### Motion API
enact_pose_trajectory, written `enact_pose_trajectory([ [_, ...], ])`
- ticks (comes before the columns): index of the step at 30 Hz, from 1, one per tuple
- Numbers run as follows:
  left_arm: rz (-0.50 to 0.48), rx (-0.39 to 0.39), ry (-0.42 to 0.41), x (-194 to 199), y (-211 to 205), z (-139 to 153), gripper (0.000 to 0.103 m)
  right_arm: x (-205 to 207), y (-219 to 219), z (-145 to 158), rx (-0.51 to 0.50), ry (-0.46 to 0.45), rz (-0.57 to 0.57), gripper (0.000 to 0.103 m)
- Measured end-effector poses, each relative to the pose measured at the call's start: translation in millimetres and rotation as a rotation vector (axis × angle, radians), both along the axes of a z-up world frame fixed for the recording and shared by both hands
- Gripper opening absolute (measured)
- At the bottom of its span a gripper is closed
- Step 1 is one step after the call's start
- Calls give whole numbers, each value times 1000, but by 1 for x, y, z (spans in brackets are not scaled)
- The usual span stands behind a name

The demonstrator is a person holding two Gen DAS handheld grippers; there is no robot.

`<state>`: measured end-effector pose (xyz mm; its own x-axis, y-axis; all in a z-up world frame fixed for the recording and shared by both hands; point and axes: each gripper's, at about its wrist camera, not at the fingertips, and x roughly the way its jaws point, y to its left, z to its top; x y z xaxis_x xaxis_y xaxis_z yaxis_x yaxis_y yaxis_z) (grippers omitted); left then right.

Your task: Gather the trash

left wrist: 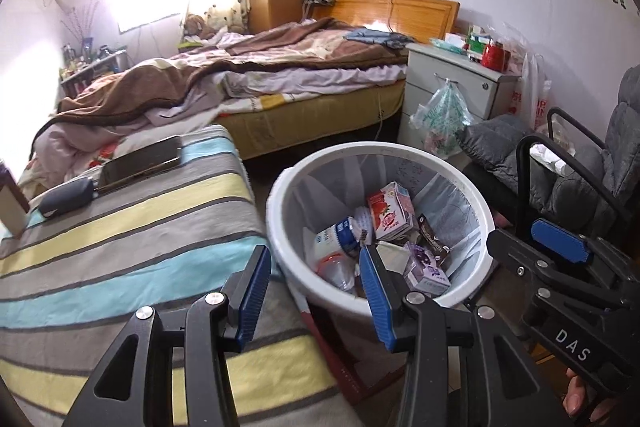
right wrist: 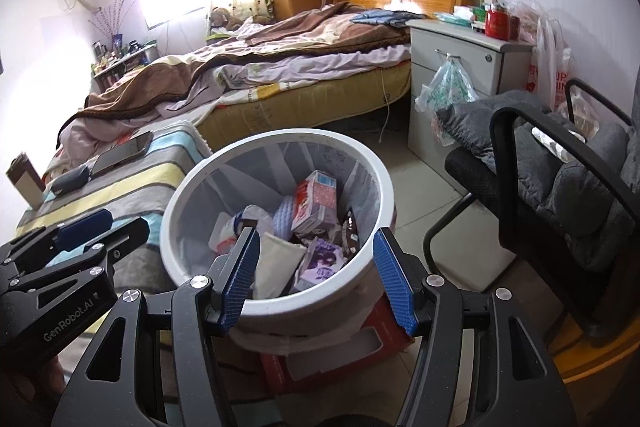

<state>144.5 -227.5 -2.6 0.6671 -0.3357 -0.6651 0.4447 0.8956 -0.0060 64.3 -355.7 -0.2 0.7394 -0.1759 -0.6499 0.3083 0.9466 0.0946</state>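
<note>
A white round bin (left wrist: pixel 384 146) (right wrist: pixel 280 135) with a clear liner stands on the floor beside a striped table. Inside lie a pink carton (left wrist: pixel 390 211) (right wrist: pixel 316 203), a purple carton (left wrist: pixel 426 267) (right wrist: pixel 324 259), a plastic bottle (left wrist: pixel 336 239), a brown wrapper (left wrist: pixel 432 239) and a white packet (right wrist: pixel 276 263). My left gripper (left wrist: pixel 314 259) hangs open at the bin's near left rim, with nothing between its pads. My right gripper (right wrist: pixel 316 239) is open over the bin's near edge and holds nothing. Each gripper shows at the side of the other's view.
The striped table (left wrist: pixel 132 247) on the left carries a phone (left wrist: pixel 140 163) and a dark pouch (left wrist: pixel 66 197). A black chair with grey cushions (right wrist: pixel 560 187) stands to the right. An unmade bed (left wrist: pixel 260 79) and a white nightstand (left wrist: pixel 452 83) lie behind. A red box (right wrist: pixel 360 347) sits under the bin.
</note>
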Motion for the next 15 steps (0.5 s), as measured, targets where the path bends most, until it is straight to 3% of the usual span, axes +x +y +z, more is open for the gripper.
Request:
enact_pose_trajectory([
  [10, 69, -1, -94, -53, 38, 16, 46, -32, 27, 11, -13, -59, 8, 61],
  [15, 64, -43, -88, -77, 55, 18, 46, -46, 41, 12, -29, -81, 18, 61],
])
